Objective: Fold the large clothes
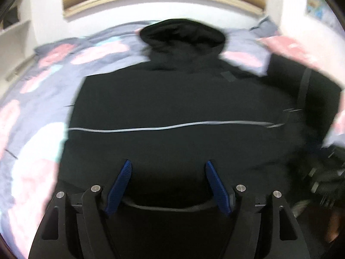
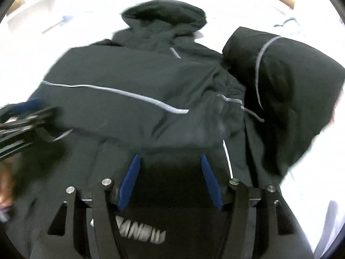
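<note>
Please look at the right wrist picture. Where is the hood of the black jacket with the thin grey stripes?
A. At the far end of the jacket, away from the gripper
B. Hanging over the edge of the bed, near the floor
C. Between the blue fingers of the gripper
A: the hood lies at the top of the black jacket with thin grey stripes, far beyond the right gripper, whose jaws stand open over the cloth.

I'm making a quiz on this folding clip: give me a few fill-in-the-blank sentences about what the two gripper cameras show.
1. The jacket is ____ in colour, crossed by a thin grey stripe.
2. Its ____ lies at the far end, away from the grippers.
3. The finger pads of the right gripper are ____ in colour.
4. The left gripper has its jaws ____, with nothing pinched between them.

Missing words: black; hood; blue; open
</note>
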Demonstrator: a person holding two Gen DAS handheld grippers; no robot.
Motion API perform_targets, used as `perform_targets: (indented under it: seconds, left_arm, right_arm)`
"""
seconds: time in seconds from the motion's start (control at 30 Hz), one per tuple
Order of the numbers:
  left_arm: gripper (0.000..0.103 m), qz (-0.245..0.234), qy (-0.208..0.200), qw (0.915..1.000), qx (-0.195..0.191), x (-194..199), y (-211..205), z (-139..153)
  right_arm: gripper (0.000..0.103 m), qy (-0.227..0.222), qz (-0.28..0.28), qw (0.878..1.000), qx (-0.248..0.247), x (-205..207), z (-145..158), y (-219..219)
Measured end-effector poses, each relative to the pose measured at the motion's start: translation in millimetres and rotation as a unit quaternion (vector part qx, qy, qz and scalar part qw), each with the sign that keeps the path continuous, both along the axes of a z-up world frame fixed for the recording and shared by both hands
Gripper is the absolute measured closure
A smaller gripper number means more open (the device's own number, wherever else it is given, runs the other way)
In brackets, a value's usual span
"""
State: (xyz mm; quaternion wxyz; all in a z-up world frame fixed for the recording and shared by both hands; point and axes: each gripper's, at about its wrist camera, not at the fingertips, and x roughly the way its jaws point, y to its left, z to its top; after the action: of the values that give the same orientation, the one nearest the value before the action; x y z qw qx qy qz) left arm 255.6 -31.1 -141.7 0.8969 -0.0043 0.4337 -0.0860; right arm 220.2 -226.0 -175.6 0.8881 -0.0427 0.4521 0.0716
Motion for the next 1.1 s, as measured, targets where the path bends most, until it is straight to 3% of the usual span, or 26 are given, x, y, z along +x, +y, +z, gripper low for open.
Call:
perform_targets:
  seconds: [0.07, 0.17, 0.27, 0.33, 0.4, 0.53, 0.7, 0.8, 0.9, 1.07, 1.1]
  left_arm:
    - [0.03, -0.024, -0.007, 0.9992, -0.031, -3, -27, 21]
    - [0.03, -0.06, -0.034, 0.9969, -0.036, -6, -71, 45]
    - [0.03, -0.096, -0.049, 0.9935, -0.036, -1, -117, 56]
    - [0.03, -0.105, -0.046, 0.9927, -0.036, 9, -147, 52]
    - [0.03, -0.107, -0.034, 0.9925, -0.047, 21, -169, 42]
    - [0.03, -0.102, -0.009, 0.9921, -0.072, 50, -208, 19]
    - [0.03, -0.069, 0.055, 0.9924, -0.086, 82, -219, -40]
    - [0.03, -0.077, 0.017, 0.994, -0.076, 75, -216, -52]
    - [0.03, -0.079, 0.002, 0.9958, -0.047, 69, -225, -53]
    - [0.029, -0.079, -0.008, 0.9956, -0.05, 67, -223, -55]
    - [0.029, -0.079, -0.009, 0.9957, -0.049, 67, -224, -55]
  right_arm:
    - [0.042, -0.034, -0.005, 0.999, 0.019, -25, 34, -25]
    - [0.036, -0.095, -0.034, 0.994, 0.049, -49, 83, -79]
    - [0.025, -0.135, -0.088, 0.984, 0.08, -58, 113, -143]
    - [0.025, -0.145, -0.134, 0.977, 0.085, -54, 120, -193]
    - [0.024, -0.133, -0.175, 0.971, 0.091, -42, 115, -240]
    - [0.023, -0.098, -0.206, 0.964, 0.14, -14, 92, -305]
    - [0.023, -0.035, -0.222, 0.959, 0.174, 25, 42, -348]
    - [0.023, -0.006, -0.223, 0.953, 0.207, 52, 9, -361]
    - [0.023, 0.013, -0.228, 0.945, 0.233, 77, -15, -367]
    - [0.022, 0.045, -0.224, 0.928, 0.294, 112, -54, -367]
    - [0.036, 0.04, -0.217, 0.932, 0.288, 115, -54, -362]
